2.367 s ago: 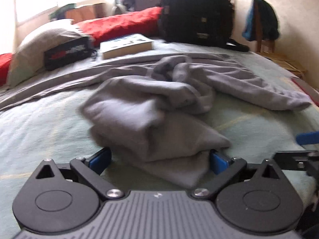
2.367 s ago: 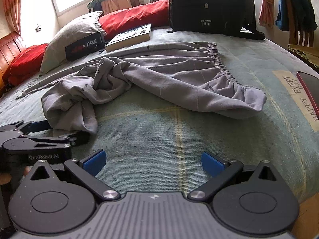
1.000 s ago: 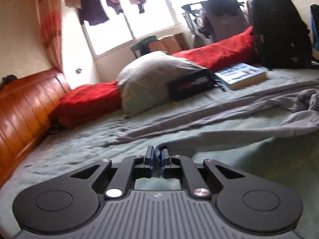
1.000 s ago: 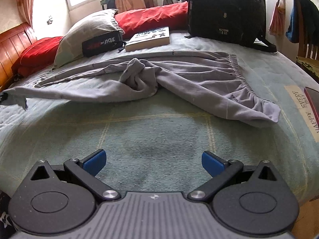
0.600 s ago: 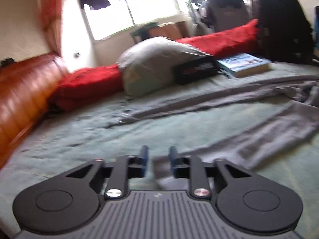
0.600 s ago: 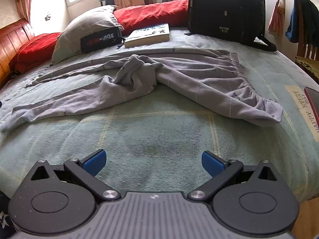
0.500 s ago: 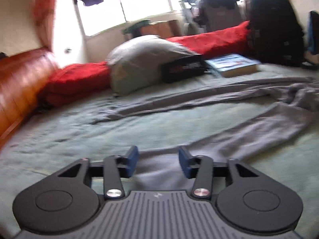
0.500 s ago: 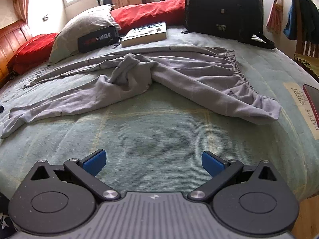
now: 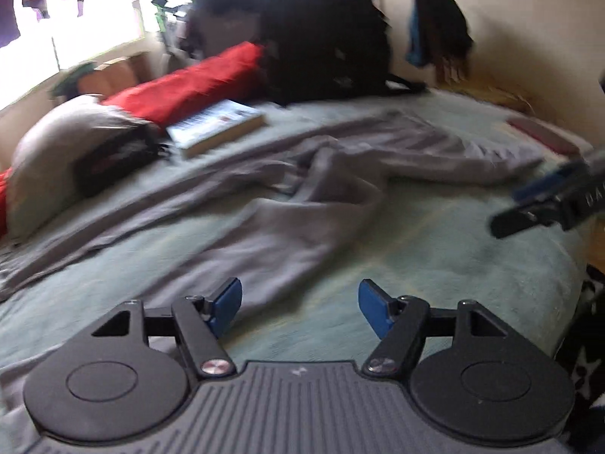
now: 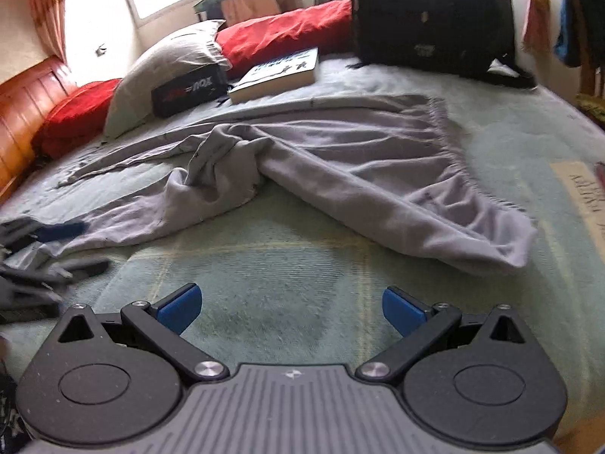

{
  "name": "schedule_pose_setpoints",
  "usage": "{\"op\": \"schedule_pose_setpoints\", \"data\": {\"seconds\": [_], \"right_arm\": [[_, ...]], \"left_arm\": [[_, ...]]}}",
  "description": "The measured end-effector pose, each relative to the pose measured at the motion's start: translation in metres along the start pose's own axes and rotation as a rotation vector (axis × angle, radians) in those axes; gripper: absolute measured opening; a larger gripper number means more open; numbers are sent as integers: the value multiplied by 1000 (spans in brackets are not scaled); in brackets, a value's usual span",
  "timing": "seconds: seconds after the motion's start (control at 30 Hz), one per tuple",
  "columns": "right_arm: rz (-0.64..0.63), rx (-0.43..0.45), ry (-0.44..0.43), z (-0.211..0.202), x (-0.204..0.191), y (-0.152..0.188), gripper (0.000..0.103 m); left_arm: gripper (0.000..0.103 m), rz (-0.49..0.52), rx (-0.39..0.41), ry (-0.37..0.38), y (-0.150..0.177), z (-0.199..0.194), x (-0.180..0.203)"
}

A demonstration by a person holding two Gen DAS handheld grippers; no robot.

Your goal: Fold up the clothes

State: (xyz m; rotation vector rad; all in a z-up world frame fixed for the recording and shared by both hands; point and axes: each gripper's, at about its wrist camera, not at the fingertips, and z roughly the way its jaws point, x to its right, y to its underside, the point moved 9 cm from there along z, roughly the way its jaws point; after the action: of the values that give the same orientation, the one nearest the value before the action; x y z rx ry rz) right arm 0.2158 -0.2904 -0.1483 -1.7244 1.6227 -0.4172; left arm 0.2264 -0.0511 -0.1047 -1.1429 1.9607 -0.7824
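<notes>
Grey pants [image 10: 340,162] sprawled, rumpled (legs splayed); L gripper [image 9: 300,304] & R gripper [image 10: 289,308] both released.

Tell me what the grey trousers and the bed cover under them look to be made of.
Grey trousers: soft matte knit, probably cotton jersey or light fleece; they slump in rounded folds, and the gathered waistband looks elastic. Bed cover: pale green woven blanket, likely wool or acrylic; its surface is fuzzy with faint yellow check lines. Neither shows any sheen.
</notes>
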Motion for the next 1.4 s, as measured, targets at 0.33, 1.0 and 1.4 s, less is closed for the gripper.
{"op": "schedule_pose_setpoints", "data": {"seconds": [0.33,1.0,1.4], "right_arm": [[-85,31,1,20,2,-4,103],[-207,24,46,-13,2,11,84],[-224,52,72,-45,14,22,74]], "left_arm": [[72,185,17,-48,-19,62,51],[1,-15,16,9,-9,-38,-14],[40,-7,50,-35,-2,-65,-13]]}}
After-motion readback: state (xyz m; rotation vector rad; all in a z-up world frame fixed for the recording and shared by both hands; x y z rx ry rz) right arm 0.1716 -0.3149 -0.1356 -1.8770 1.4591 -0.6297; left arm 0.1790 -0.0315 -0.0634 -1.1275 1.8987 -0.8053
